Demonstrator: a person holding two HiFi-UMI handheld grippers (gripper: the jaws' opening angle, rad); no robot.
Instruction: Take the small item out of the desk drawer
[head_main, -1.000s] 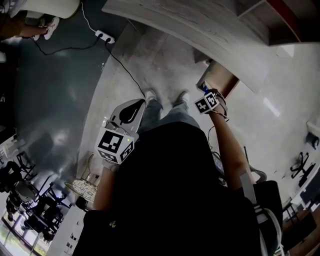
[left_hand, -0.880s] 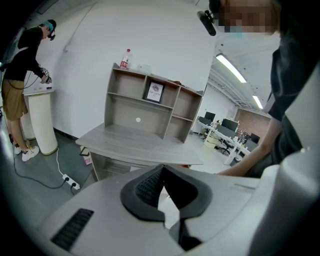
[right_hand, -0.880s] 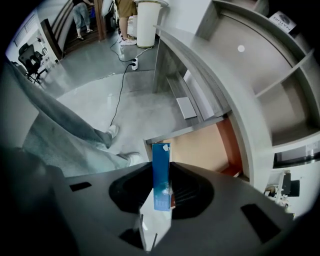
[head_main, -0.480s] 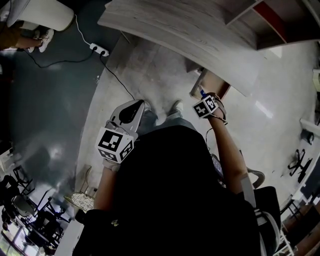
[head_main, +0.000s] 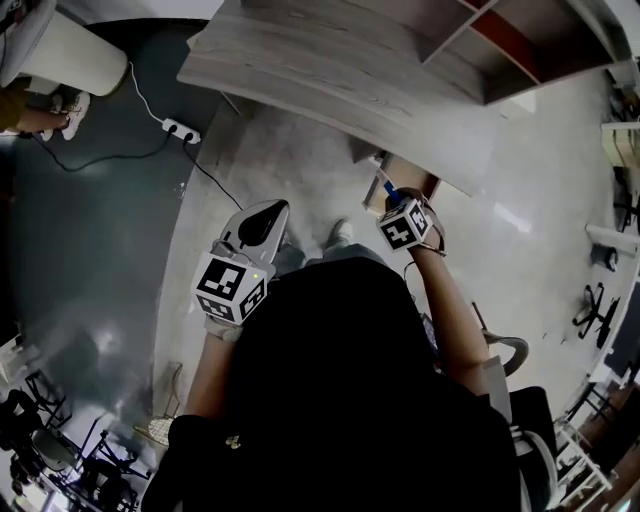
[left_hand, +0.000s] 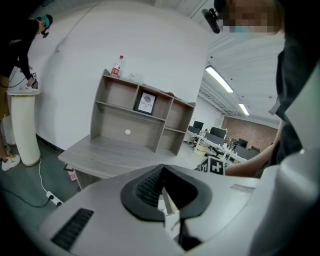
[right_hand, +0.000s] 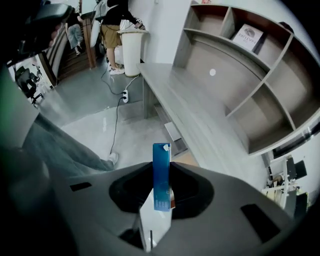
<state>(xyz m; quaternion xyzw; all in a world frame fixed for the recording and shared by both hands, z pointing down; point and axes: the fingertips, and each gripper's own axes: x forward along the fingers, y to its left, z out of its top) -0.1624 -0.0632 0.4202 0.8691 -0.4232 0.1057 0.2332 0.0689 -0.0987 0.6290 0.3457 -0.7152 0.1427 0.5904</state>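
My right gripper (head_main: 392, 198) is shut on a small blue box (head_main: 386, 187), held just above the open desk drawer (head_main: 408, 172) with its brown inside. In the right gripper view the blue box (right_hand: 161, 160) stands upright, pinched between the dark pads of the right gripper (right_hand: 162, 192), with the drawer (right_hand: 186, 159) beyond it under the desk. My left gripper (head_main: 267, 210) hangs at the person's left side, away from the desk, jaws together and nothing in them. In its own view the left gripper (left_hand: 161, 175) points toward the desk and shelf.
A long grey wooden desk (head_main: 330, 70) carries a shelf unit (head_main: 500, 40) with a framed picture (left_hand: 146, 103) and a bottle (left_hand: 117, 66) on top. A power strip (head_main: 180, 130) with cable lies on the floor, near a white column (head_main: 70, 55). A chair (head_main: 505, 350) stands at the right.
The right gripper, still holding the blue box, has shifted a little left and up in the picture, staying over the open drawer. The head view has tilted toward the desk. The left gripper has hardly moved.
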